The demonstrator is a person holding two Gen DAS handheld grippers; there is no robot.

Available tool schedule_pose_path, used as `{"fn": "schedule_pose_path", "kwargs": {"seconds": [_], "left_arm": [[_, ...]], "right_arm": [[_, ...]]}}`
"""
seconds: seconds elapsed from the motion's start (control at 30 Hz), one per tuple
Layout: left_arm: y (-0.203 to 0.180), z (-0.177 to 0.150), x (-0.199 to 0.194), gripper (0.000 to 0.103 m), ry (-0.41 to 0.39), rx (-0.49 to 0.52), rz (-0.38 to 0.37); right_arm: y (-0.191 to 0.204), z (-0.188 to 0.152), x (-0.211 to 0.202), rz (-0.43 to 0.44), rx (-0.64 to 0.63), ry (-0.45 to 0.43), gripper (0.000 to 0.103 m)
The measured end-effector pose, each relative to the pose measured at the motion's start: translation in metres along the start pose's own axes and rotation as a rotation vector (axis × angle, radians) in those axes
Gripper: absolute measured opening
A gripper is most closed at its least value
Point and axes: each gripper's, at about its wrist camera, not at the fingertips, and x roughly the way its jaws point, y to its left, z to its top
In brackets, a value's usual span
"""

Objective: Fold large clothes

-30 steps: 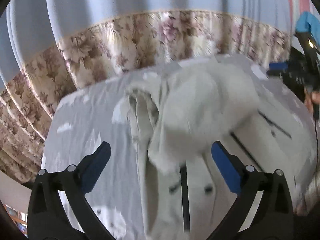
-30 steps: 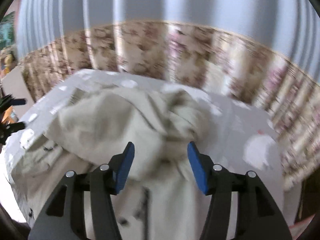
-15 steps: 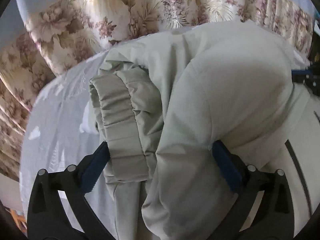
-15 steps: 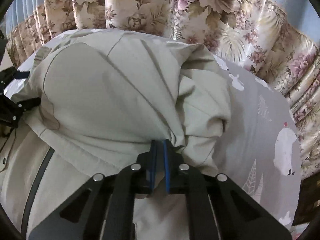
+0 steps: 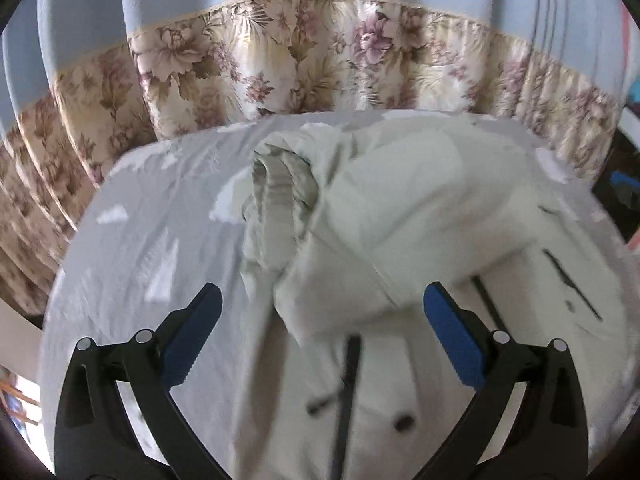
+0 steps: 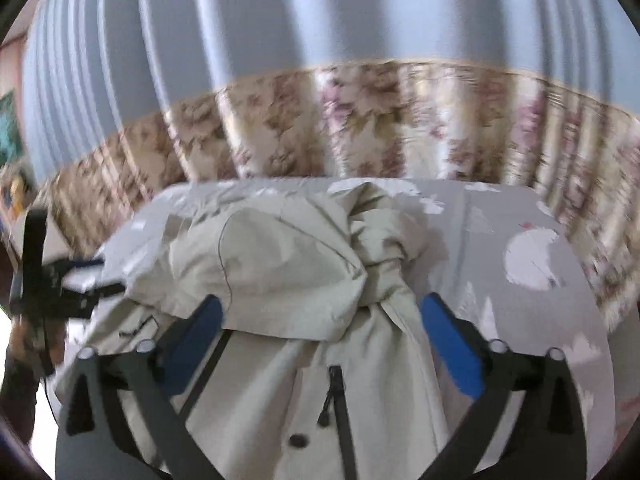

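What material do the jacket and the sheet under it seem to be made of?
Jacket: probably a thin woven synthetic or cotton blend, matte beige; it creases crisply, with a dark zipper.
Sheet: likely soft cotton-like fabric, matte grey with white prints and fine wrinkles. The exact fibres cannot be told.

Grey bedsheet (image 5: 132,240) with white animal and tree prints covers bed. Behind it, pleated curtain (image 5: 280,8): pale blue above, floral beige band (image 5: 304,68) below. Soft daylight.
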Motion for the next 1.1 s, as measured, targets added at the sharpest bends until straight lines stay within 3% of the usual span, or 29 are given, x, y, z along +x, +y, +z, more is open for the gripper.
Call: {"fn": "schedule_pose_path", "kwargs": {"seconds": [0.13,0.27,0.47,0.6,0.8,0.93,1.1], "left_arm": [[0.006,-0.031,-0.022,0.1,-0.061,-0.085,0.012],[0.022,-0.065,-0.036,0.1,-0.062,-0.199,-0.078],[0.043,-0.105,-0.048,0.1,-0.018,-0.276,0.015],[0.054,-0.118,-0.042,0.1,0.028,-0.309,0.05],[0.043,-0.121,-0.048,0.1,0.023,-0.278,0.134],[0.034,-0.124,-0.047,0.1,0.033,-0.234,0.128],[0.015,-0.131,-0.037,0.1,0.065,-0.154,0.126]], "right_arm": [[0.0,-0.023,-0.017,-0.085,0.05,-0.044,0.101],[-0.008,-0.042,-0.029,-0.143,0.091,-0.047,0.101],[-0.016,-0.069,-0.035,-0.215,0.1,-0.007,0.101],[-0.016,-0.082,-0.037,-0.187,0.11,-0.015,0.101],[-0.002,-0.098,-0.07,-0.242,0.027,-0.132,0.101],[-0.006,-0.113,-0.077,-0.265,0.007,-0.049,0.101],[-0.028,-0.137,-0.076,-0.301,0.082,0.018,0.101]]}}
